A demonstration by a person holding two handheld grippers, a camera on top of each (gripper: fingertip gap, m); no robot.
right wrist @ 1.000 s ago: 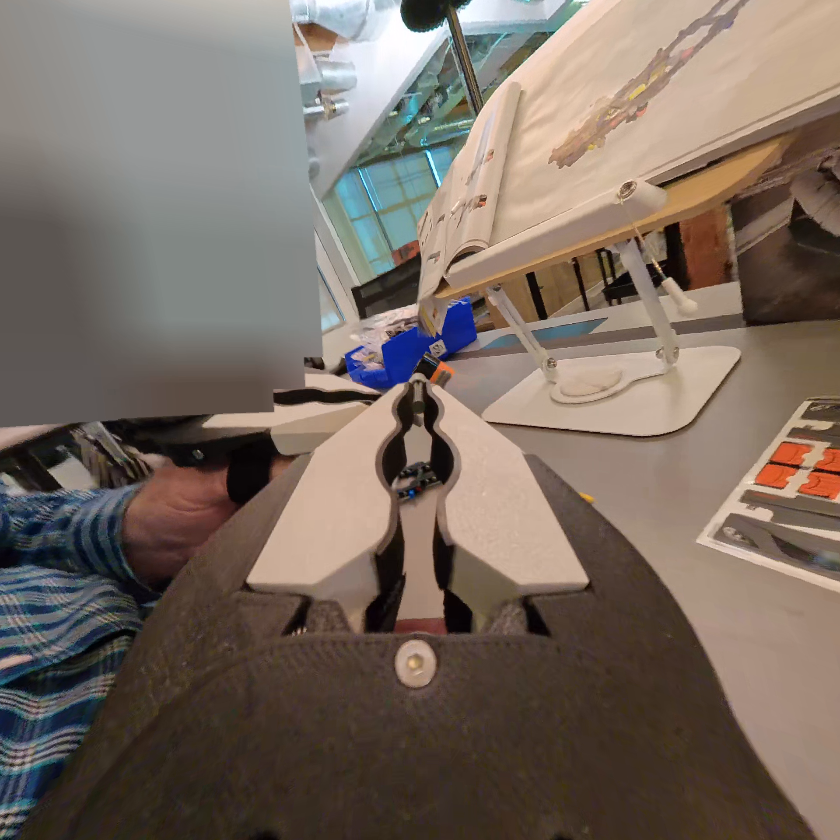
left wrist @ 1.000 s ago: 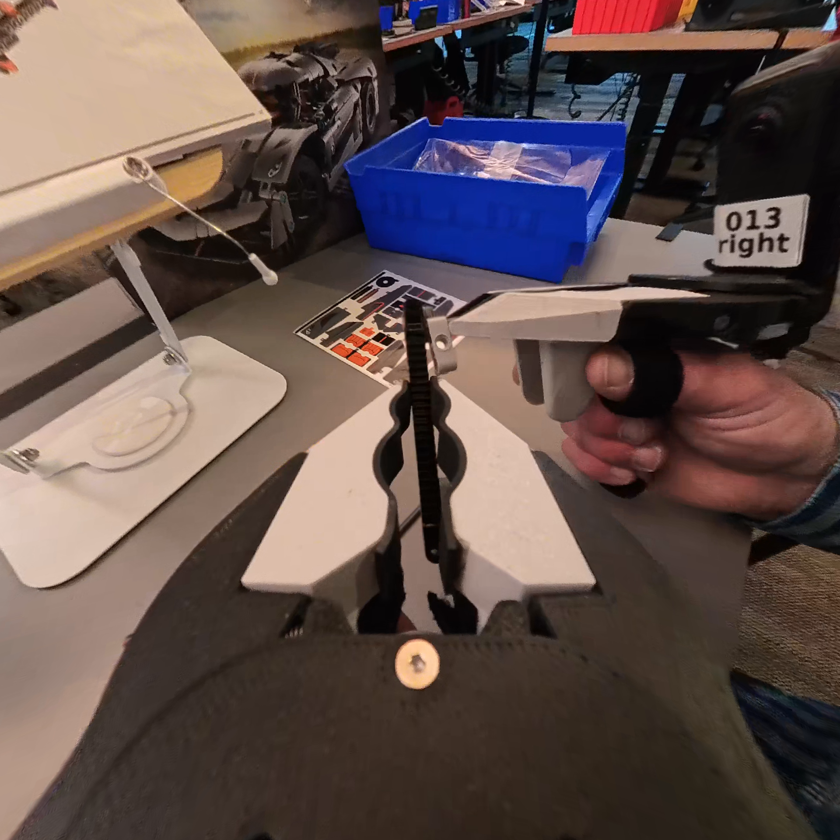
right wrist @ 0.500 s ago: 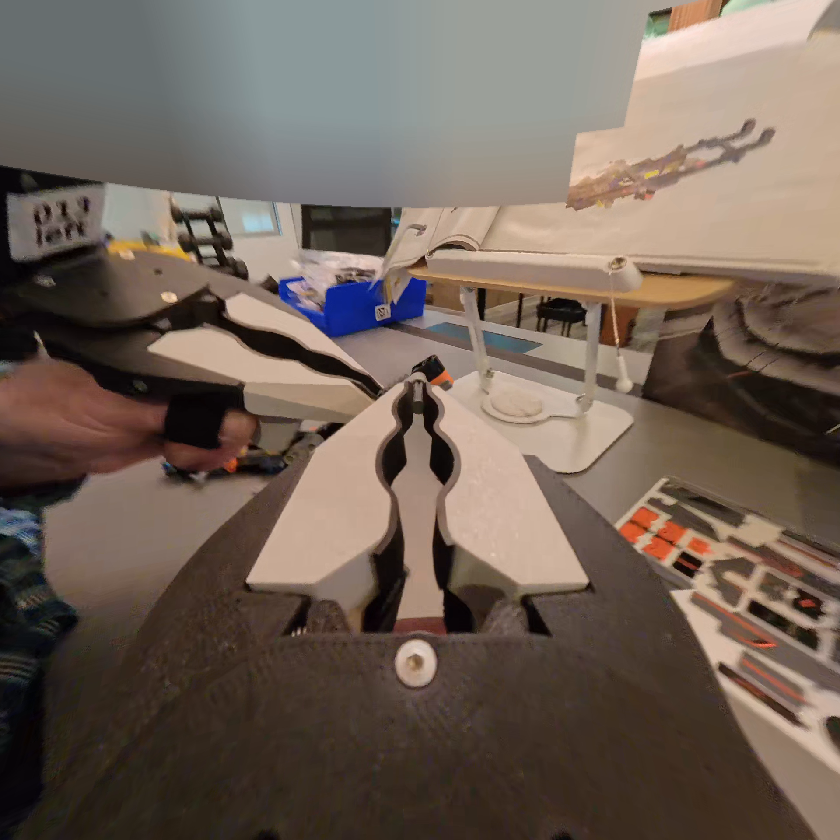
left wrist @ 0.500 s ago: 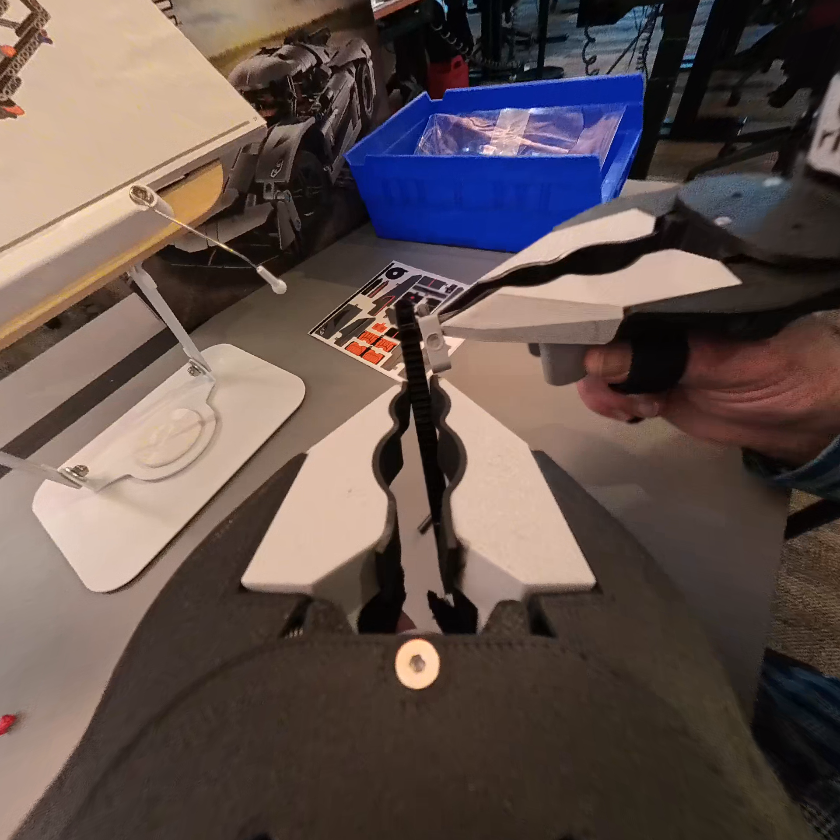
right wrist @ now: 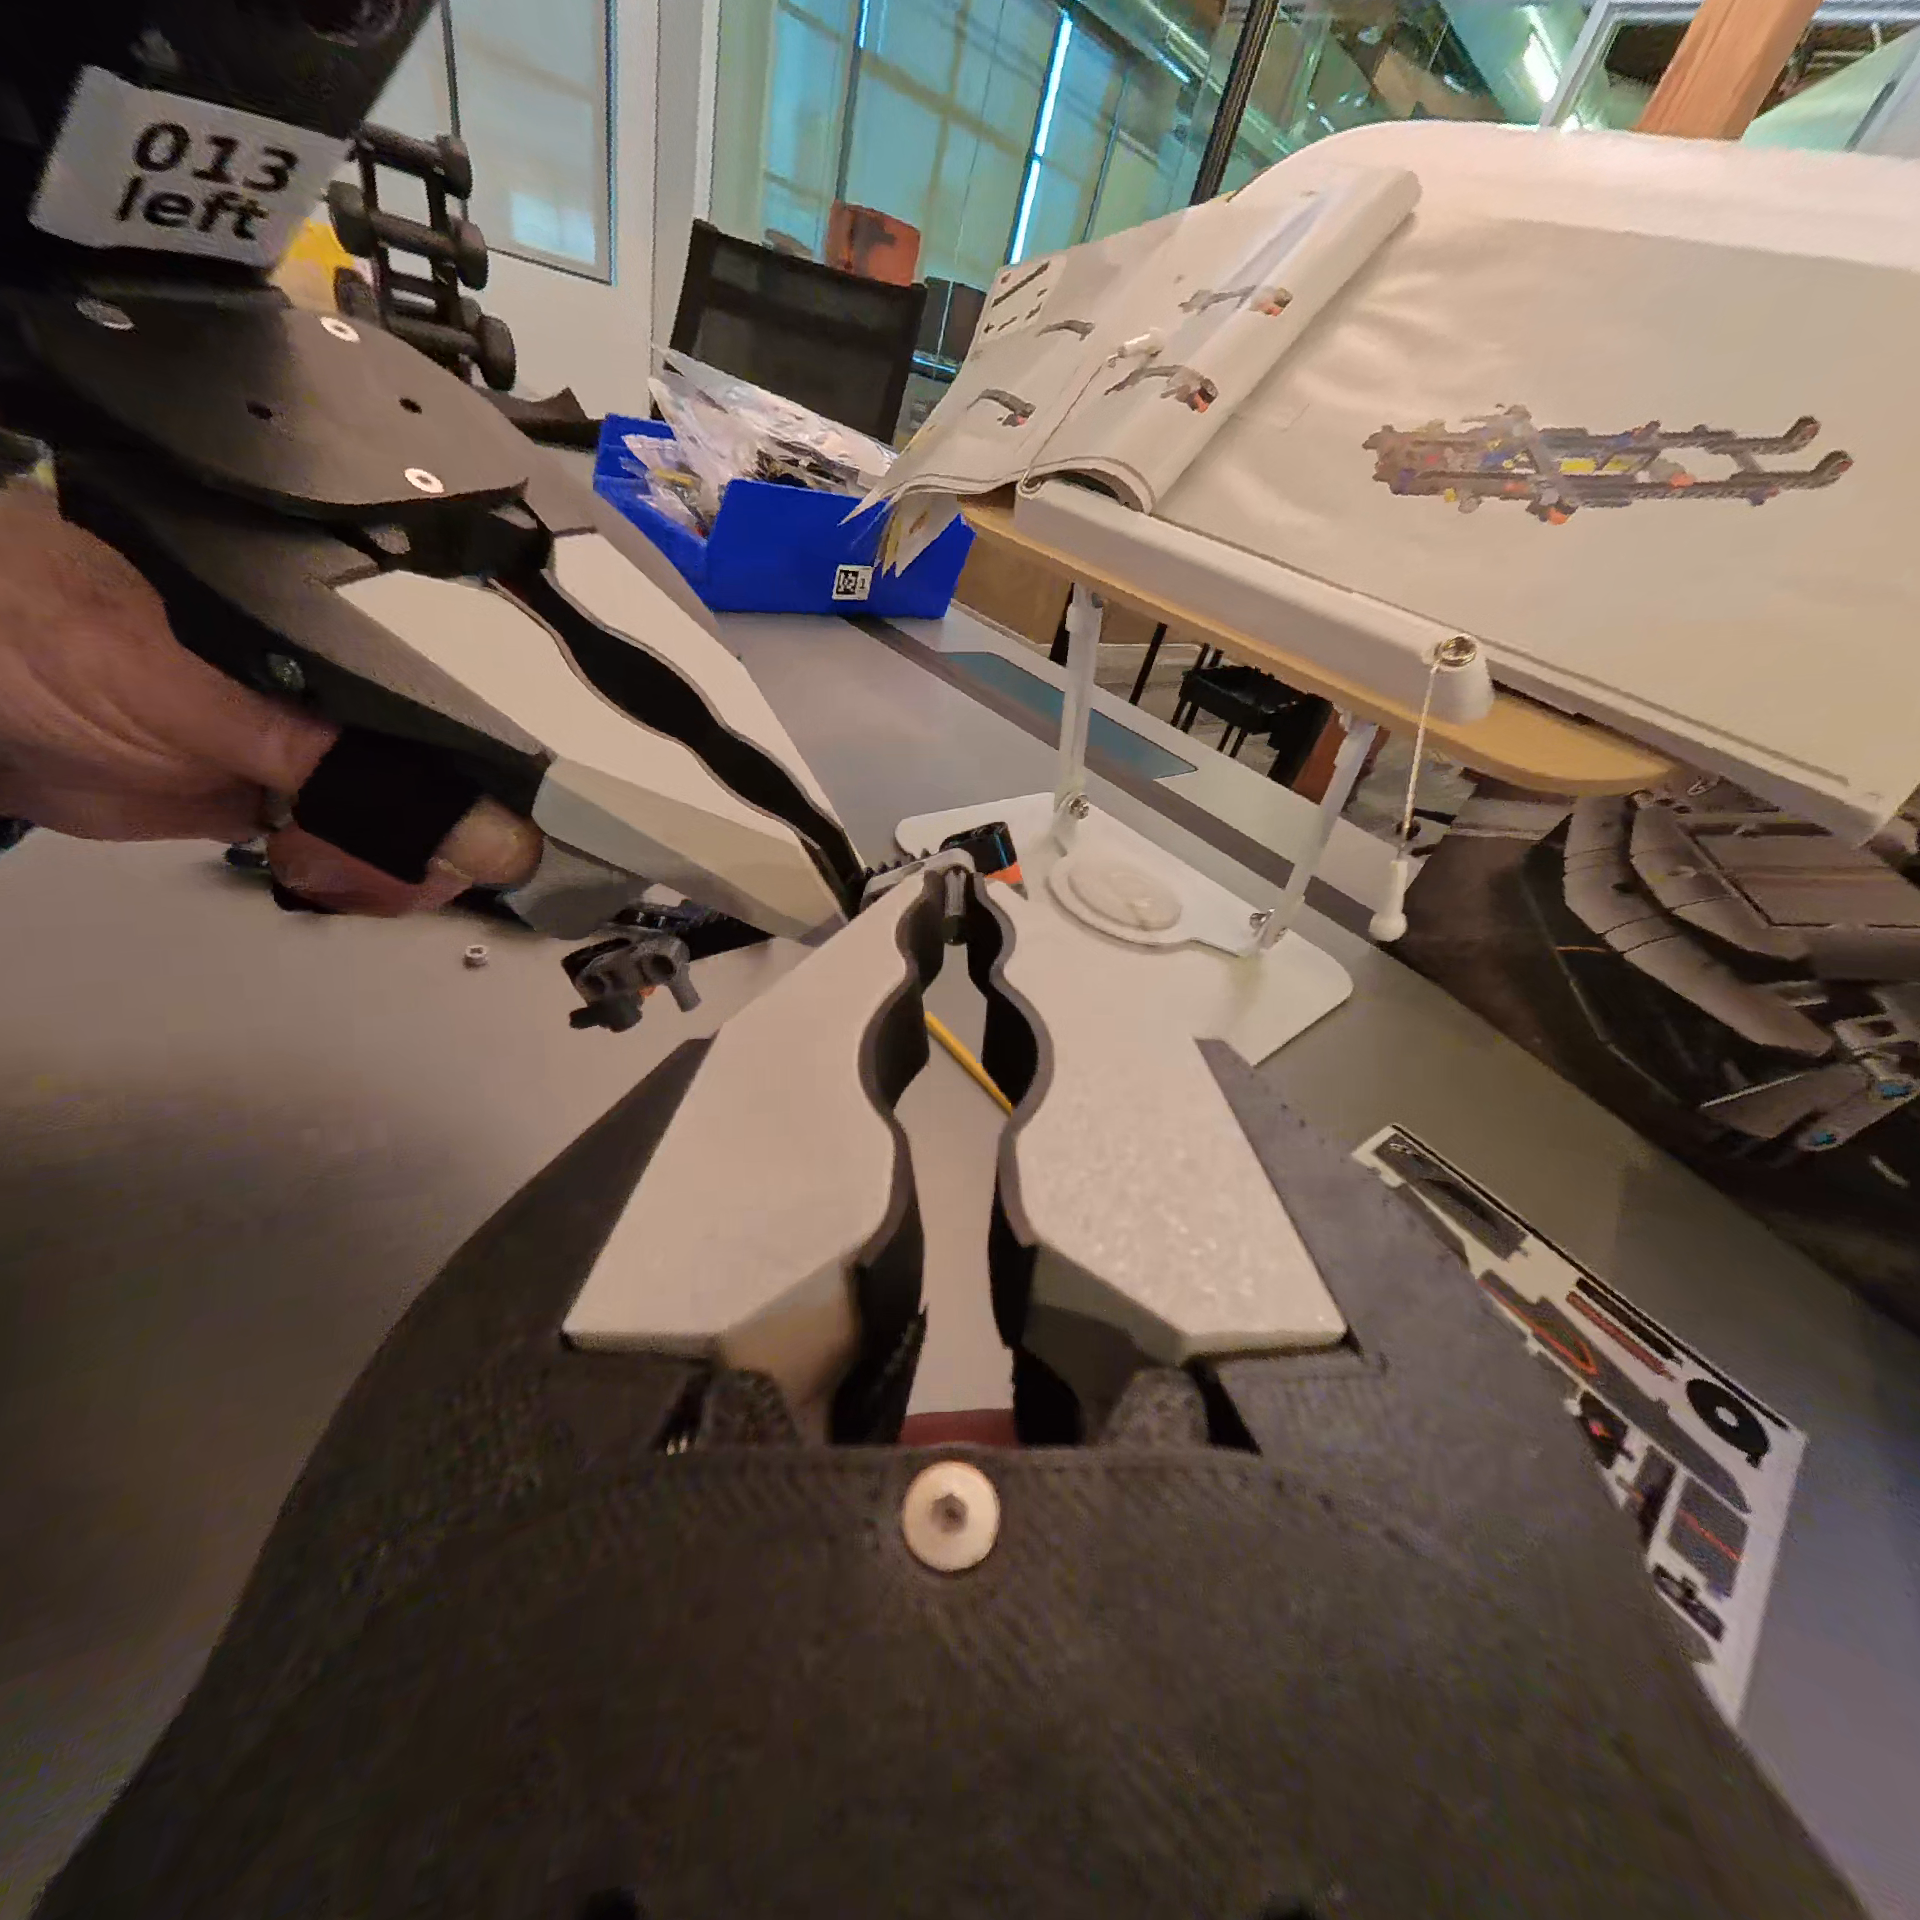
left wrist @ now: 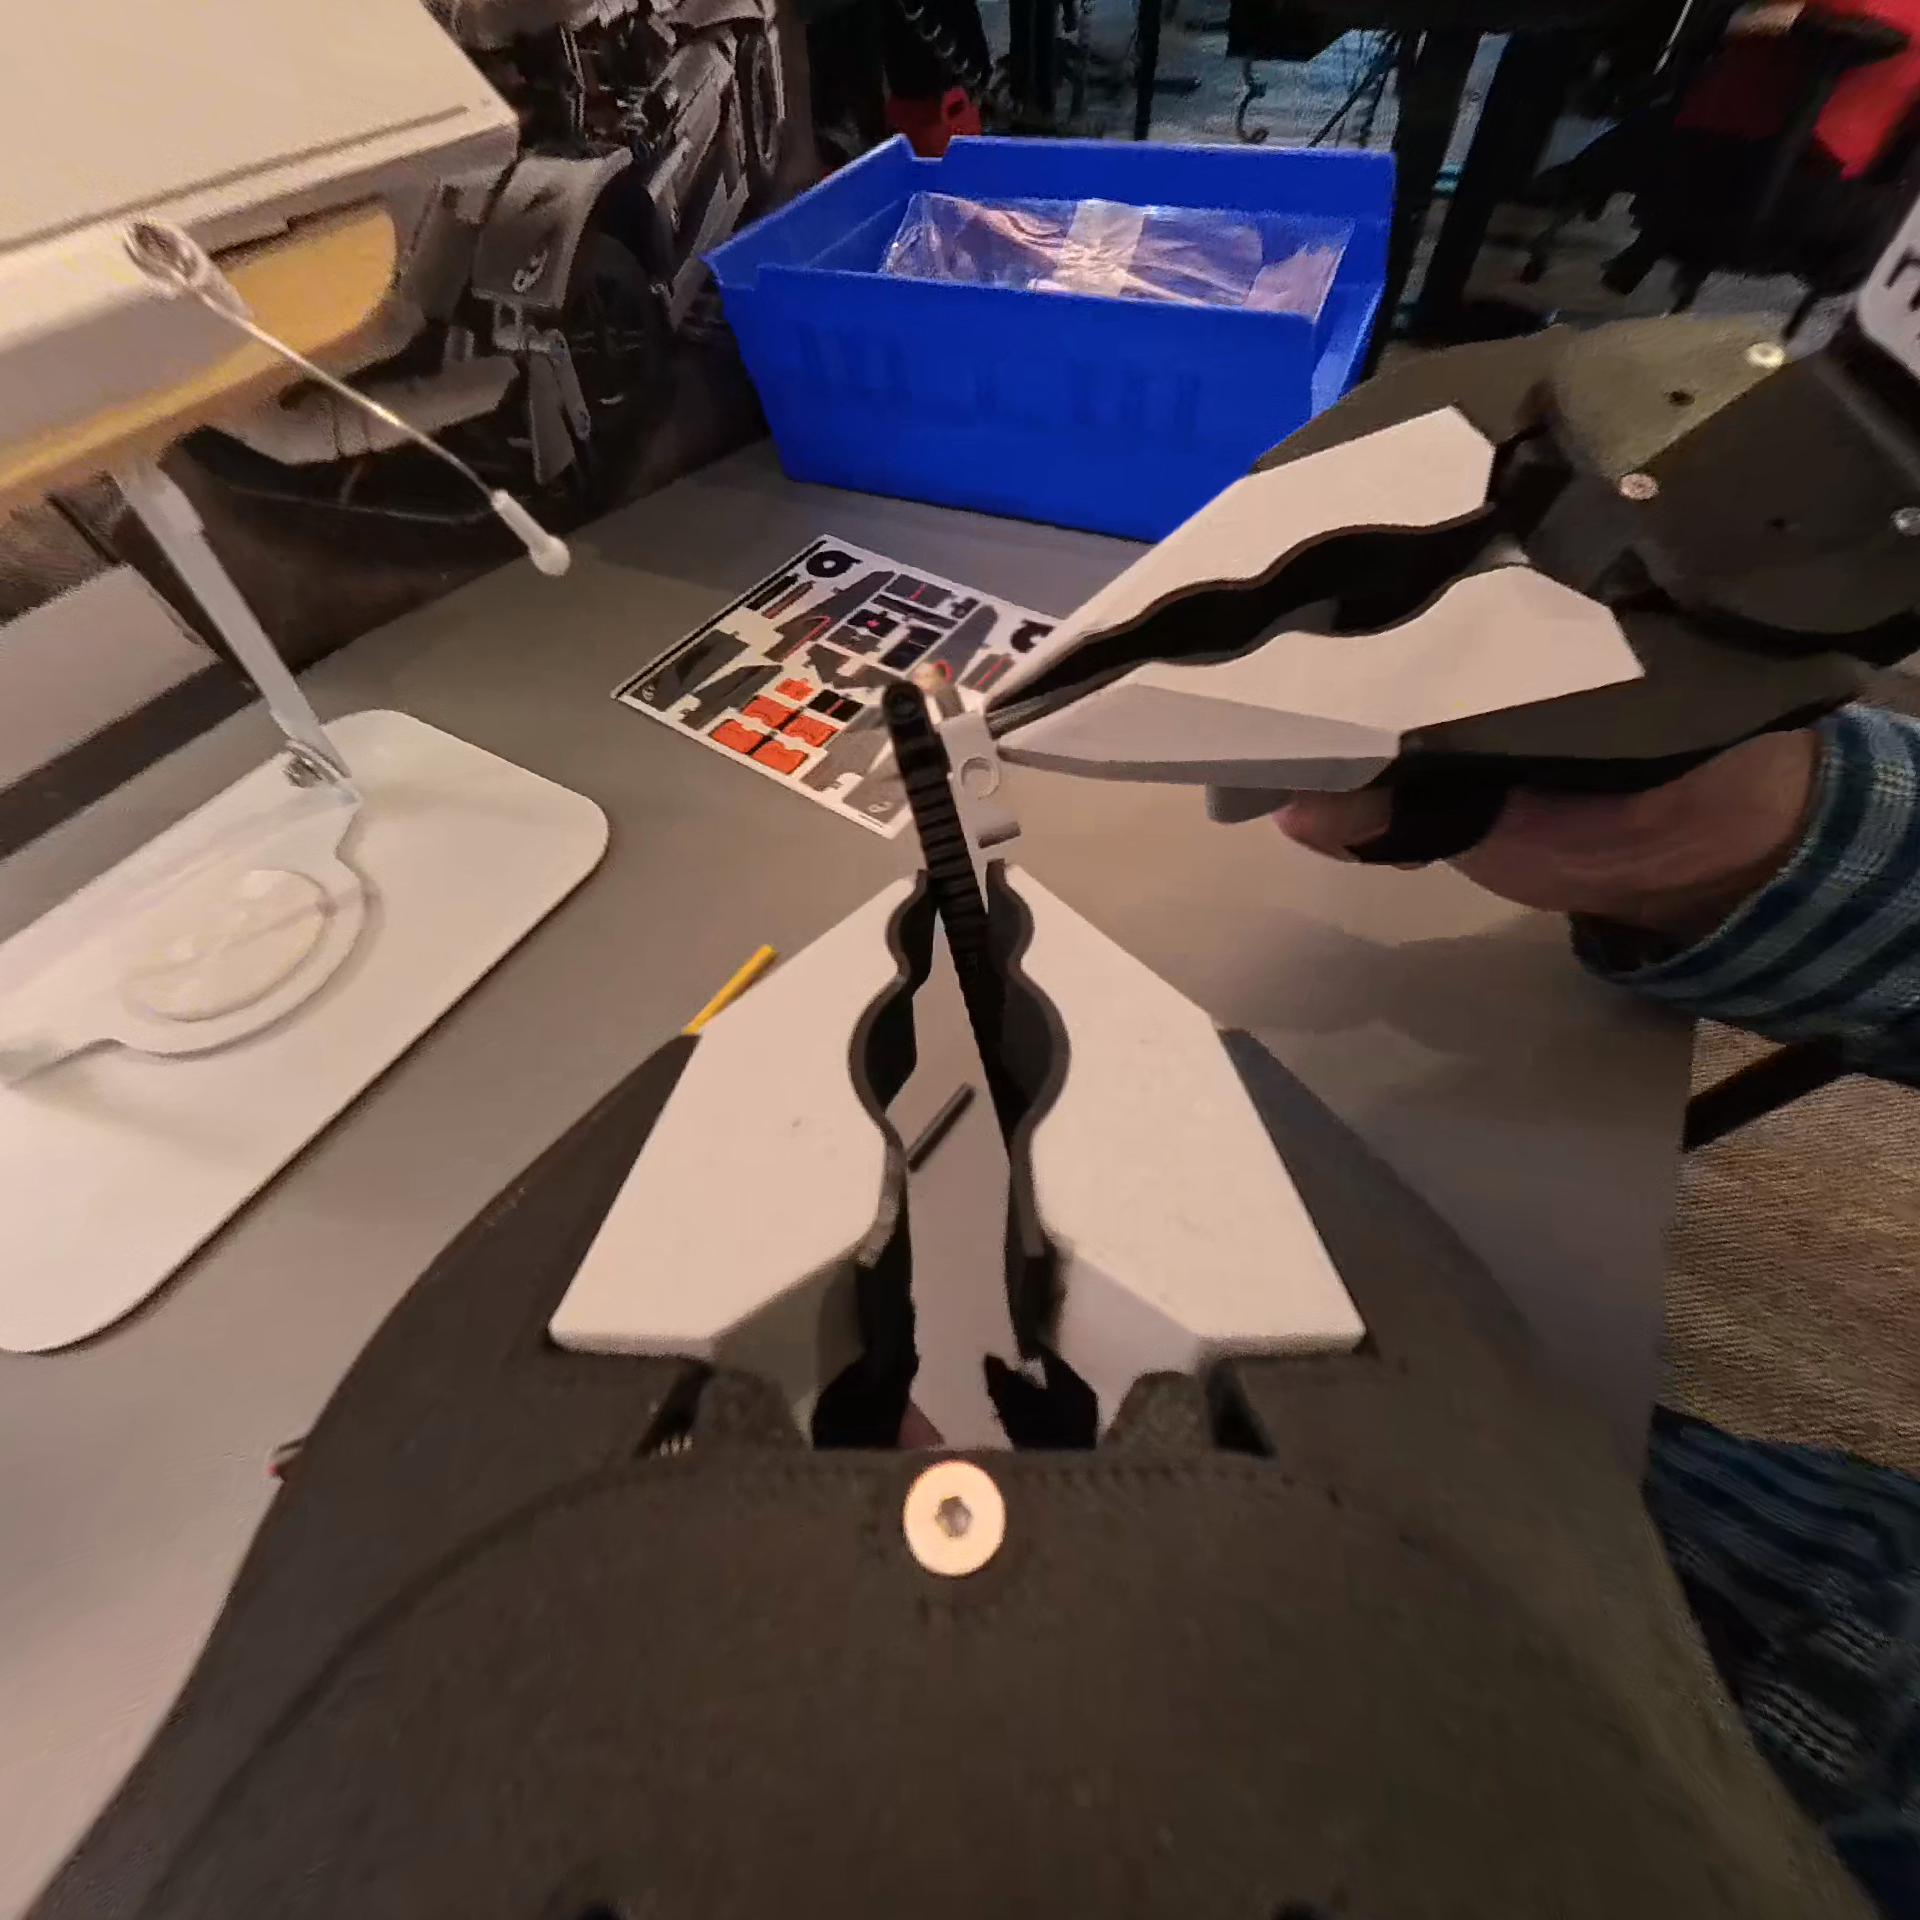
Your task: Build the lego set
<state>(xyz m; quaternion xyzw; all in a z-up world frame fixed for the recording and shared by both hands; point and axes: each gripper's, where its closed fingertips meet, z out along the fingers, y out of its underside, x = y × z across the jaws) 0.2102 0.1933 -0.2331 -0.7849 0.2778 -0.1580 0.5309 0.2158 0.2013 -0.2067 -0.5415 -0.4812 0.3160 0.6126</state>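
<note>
Black toothed rack [left wrist: 951, 831]: stiff, light; left tongs [left wrist: 956, 883] clamp shaft. Right tongs [left wrist: 992, 717] pinch grey connector [left wrist: 977, 774].

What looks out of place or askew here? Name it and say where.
Loose pieces lie scattered on the grey table: a yellow rod beside the left claw, and a small dark assembly. The black toothed strip sits tilted between that claw's fingers, not straight.

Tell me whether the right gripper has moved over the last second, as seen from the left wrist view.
Yes. The right gripper has swung from level to slanting down-left, its tips now over the sticker sheet, pinching the light grey piece against the black toothed strip.
</note>
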